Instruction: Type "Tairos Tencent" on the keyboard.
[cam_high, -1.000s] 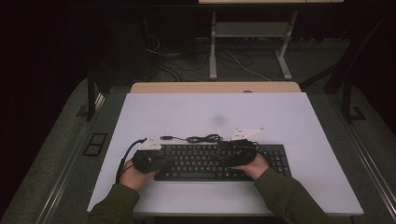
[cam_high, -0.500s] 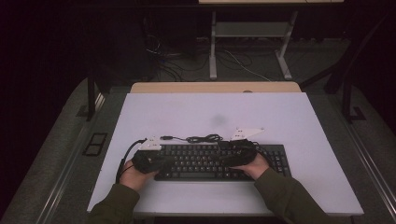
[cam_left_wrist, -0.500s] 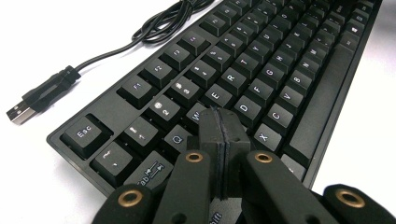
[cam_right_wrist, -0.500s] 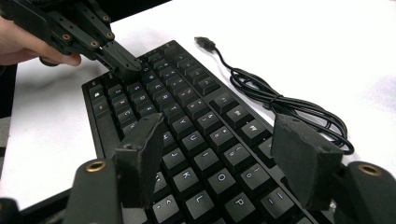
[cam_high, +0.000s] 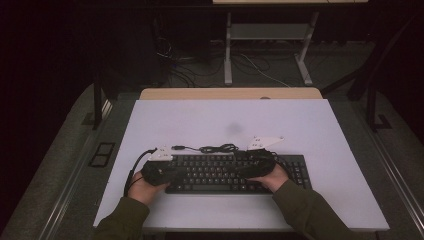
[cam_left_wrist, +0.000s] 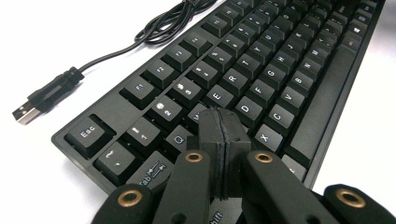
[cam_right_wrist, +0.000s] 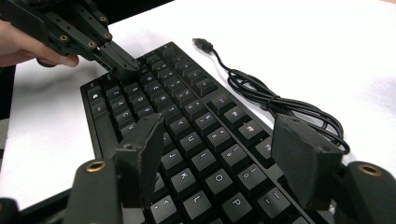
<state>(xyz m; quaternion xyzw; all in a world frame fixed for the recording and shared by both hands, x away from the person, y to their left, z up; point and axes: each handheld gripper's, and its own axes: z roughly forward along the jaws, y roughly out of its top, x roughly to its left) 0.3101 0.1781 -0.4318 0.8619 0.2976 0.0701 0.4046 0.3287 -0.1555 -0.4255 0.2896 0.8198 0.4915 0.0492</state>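
Your left claw (cam_left_wrist: 223, 140) is pinched fully together, its tip over the keyboard's (cam_high: 225, 172) A and S keys, low centre of the frame. Your right claw (cam_right_wrist: 224, 158) gapes wide above the J-K-L keys, gripping nothing. Matte black keyboard, square caps; glossy coiled cable (cam_right_wrist: 275, 100) on the white worktop (cam_high: 300, 125).

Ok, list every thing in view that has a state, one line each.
keyboard: flat on the table, keys up.
USB plug: unplugged, lying on the table.
cable: partly coiled behind the keyboard.
left gripper: shut, tip over the keys.
right gripper: open, above the keys.
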